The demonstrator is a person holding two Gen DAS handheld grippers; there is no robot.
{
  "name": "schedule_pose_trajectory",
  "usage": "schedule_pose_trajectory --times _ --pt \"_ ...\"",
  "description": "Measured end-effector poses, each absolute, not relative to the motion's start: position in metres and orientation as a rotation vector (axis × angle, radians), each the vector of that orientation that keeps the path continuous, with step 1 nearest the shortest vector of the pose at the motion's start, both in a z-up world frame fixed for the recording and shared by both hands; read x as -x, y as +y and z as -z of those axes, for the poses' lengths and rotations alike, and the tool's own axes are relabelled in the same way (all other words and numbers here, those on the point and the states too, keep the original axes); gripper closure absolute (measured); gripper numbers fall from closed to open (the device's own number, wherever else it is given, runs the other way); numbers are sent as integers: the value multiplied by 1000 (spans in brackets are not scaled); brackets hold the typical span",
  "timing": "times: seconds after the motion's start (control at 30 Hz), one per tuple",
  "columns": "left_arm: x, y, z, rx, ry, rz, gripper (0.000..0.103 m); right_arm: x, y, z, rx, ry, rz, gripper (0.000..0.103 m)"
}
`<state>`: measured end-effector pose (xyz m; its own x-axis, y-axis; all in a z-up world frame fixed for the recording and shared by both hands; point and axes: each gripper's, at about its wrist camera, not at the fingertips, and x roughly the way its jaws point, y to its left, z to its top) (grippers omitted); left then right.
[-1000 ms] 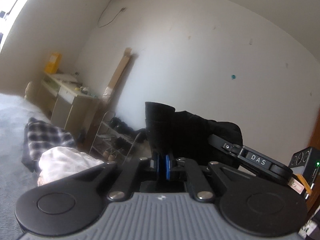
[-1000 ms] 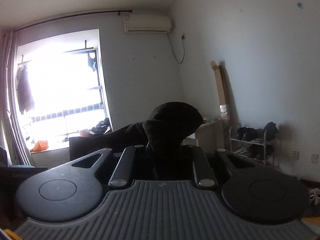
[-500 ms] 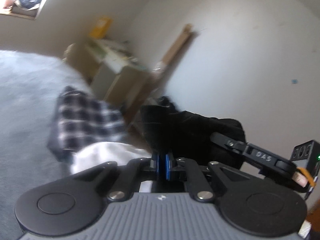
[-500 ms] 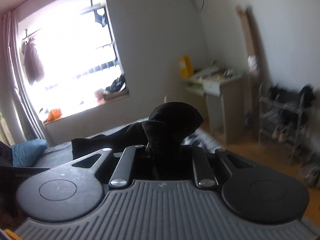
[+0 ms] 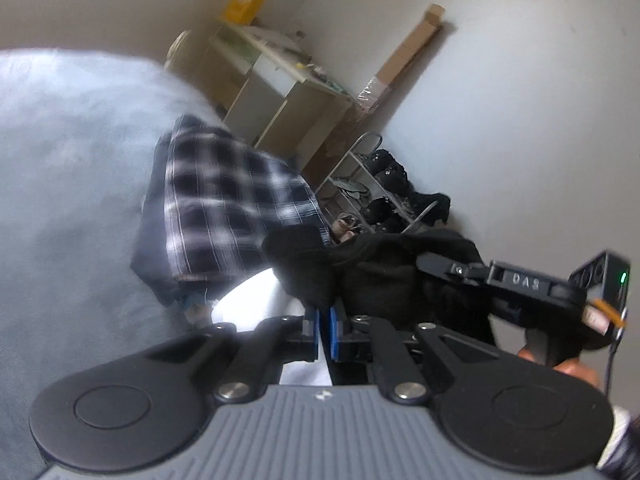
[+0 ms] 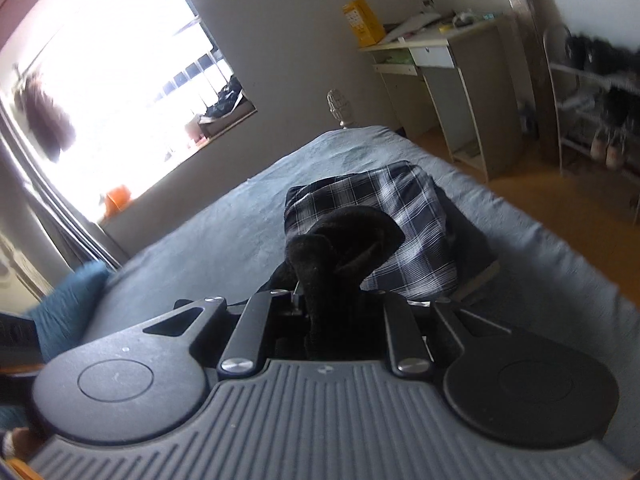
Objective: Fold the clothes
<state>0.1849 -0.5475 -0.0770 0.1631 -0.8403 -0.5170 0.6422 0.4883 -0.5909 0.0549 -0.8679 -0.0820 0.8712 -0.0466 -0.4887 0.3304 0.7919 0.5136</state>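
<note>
Black garment: soft, matte knit, bunched; you hold it above the bed, one edge clenched in your left gripper between its blue pads, another fold clamped in your right gripper. Bed: grey-blue fuzzy cover. On it, a folded plaid shirt over a dark folded piece, with a white garment beside them. Beyond: pale desk carrying a yellow box and clutter; wire shoe rack holding dark shoes; cardboard strip leaning on the grey wall; bright window.
</note>
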Motion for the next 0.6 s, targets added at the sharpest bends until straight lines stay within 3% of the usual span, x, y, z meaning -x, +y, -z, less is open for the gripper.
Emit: schedule_pose_trajectory --times 0.2,0.43,0.5,0.57,0.6 --pt "-190 -536 65 322 907 1114 98 -33 -846 38 -622 460 139 90" --pt "-221 -564 121 246 1078 1050 95 -81 -865 92 -671 594 165 83" --pt "-230 -564 134 284 1123 1042 81 -92 -872 114 -722 683 212 70" --pt "-237 -560 136 311 1141 1040 73 -87 -878 117 -797 702 254 69" --pt "-240 -558 135 322 1149 1040 72 -79 -879 111 -820 677 262 64"
